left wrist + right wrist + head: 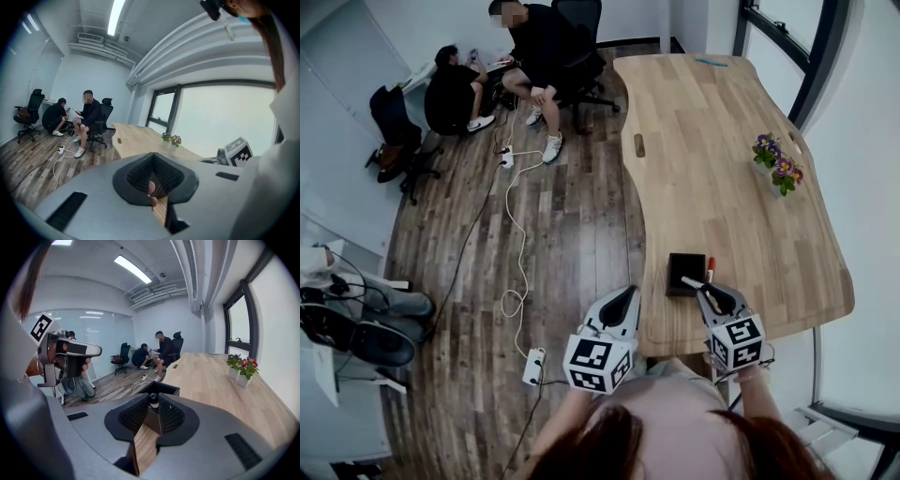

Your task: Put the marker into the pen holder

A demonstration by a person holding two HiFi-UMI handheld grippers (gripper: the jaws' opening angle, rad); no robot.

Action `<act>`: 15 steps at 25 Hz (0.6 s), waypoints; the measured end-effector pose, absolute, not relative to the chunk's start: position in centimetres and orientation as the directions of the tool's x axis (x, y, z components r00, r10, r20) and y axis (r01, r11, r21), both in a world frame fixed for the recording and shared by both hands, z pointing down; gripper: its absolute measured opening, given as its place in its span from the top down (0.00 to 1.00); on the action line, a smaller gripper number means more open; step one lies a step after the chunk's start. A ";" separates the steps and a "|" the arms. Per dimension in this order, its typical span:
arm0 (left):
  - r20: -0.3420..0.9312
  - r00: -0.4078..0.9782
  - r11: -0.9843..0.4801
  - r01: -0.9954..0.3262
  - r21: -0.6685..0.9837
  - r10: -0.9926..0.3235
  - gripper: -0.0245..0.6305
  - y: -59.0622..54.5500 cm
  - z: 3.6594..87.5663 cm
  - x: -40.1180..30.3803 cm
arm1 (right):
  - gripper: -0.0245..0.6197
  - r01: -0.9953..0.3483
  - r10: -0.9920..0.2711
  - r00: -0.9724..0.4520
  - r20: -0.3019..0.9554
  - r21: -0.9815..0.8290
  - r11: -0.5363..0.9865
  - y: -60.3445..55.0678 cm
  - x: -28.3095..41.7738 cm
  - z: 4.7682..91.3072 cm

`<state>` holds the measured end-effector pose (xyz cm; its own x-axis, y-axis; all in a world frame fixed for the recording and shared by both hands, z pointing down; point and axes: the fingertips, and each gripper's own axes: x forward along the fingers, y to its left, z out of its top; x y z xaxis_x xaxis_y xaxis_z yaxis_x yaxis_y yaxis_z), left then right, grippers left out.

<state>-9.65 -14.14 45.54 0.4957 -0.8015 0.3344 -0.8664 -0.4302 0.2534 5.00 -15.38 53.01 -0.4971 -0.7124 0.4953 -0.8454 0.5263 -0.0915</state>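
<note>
The left gripper [624, 300] is hanging beyond the table's [722, 169] edge, over the floor. Its jaws are drawn together on nothing, and it is probably waiting clear while the other side is doing the work. Just to its right the holder [680, 289] is standing near the table's front edge, its open mouth facing up. The marker [694, 284] is reaching across that mouth with its pale end, while its dark end is sitting between the jaws of the right gripper [713, 296], which is clenching it. In the right gripper view the marker is showing end-on between the jaws with the holder directly behind, so the gripper is seemingly lining it up with the opening. The marker is lying rather flat, and I judge it is needing a steeper tilt before release. A red pen [711, 268] is showing at the holder's right side; whether inside or outside, I cannot tell.
</note>
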 end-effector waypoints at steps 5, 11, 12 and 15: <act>0.335 0.493 -0.430 -0.868 0.248 -0.803 0.96 -14.3 45.5 -10.2 | 0.87 -0.848 -0.711 -0.491 0.504 -0.089 0.522 -15.7 4.7 53.6; 0.336 0.489 -0.426 -0.870 0.247 -0.805 0.96 -14.5 45.4 -10.8 | 0.87 -0.857 -0.712 -0.473 0.519 -0.083 0.509 -16.0 4.5 54.3; 0.338 0.490 -0.426 -0.870 0.248 -0.804 0.96 -14.5 45.5 -10.9 | 0.87 -0.858 -0.713 -0.470 0.520 -0.083 0.506 -16.1 4.5 54.4; 0.342 0.495 -0.430 -0.867 0.251 -0.799 0.96 -14.5 45.7 -10.9 | 0.87 -0.863 -0.713 -0.463 0.526 -0.085 0.498 -16.2 4.5 54.8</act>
<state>-10.91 -14.46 45.70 0.4948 -0.7989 0.3420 -0.8674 -0.4300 0.2505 4.48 -16.17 54.75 -0.4631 -0.7132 0.5262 -0.8631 0.4978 -0.0848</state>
